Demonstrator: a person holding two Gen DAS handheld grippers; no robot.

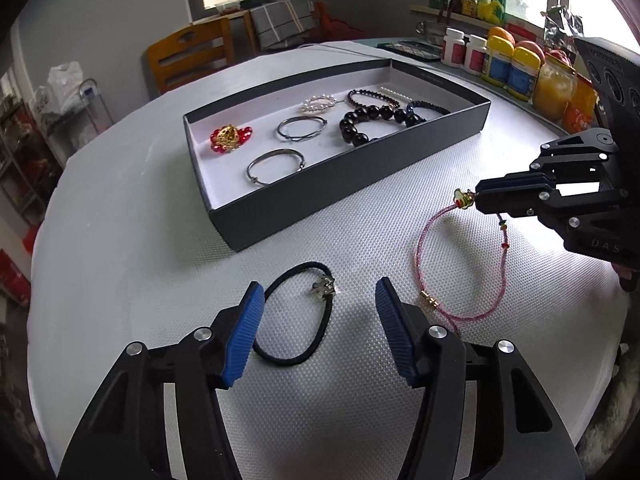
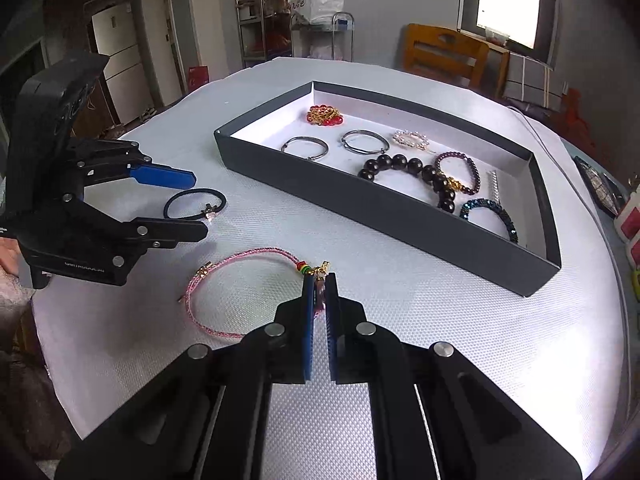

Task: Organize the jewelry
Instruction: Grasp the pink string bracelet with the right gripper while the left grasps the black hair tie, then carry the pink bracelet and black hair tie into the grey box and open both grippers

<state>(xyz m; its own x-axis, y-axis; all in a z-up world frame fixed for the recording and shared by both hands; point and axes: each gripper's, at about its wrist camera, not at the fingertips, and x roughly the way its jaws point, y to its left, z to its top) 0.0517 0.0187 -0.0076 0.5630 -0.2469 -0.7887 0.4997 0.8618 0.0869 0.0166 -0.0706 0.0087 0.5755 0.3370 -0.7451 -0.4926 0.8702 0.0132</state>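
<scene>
A black hair tie (image 1: 326, 316) (image 2: 196, 189) with a small charm lies on the white table mat. My left gripper (image 1: 320, 285) (image 2: 200, 205) stands open around it, one blue pad on each side, neither pressing. A pink cord bracelet (image 1: 418, 248) (image 2: 240, 255) lies to its right. My right gripper (image 2: 319, 278) (image 1: 478, 194) is shut on that bracelet beside its gold charm and lifts that end a little. Beyond both stands the dark tray (image 1: 344, 196) (image 2: 380, 208) with a white floor, holding a black bead bracelet (image 1: 376, 114), two silver bangles (image 1: 276, 164), a red and gold piece (image 1: 230, 138) and several other bracelets.
Jars and bottles (image 1: 516, 68) line the table's far right edge. A wooden chair (image 1: 188, 56) stands behind the round table. A person's hand (image 2: 8, 258) holds the left gripper at the table's near left edge.
</scene>
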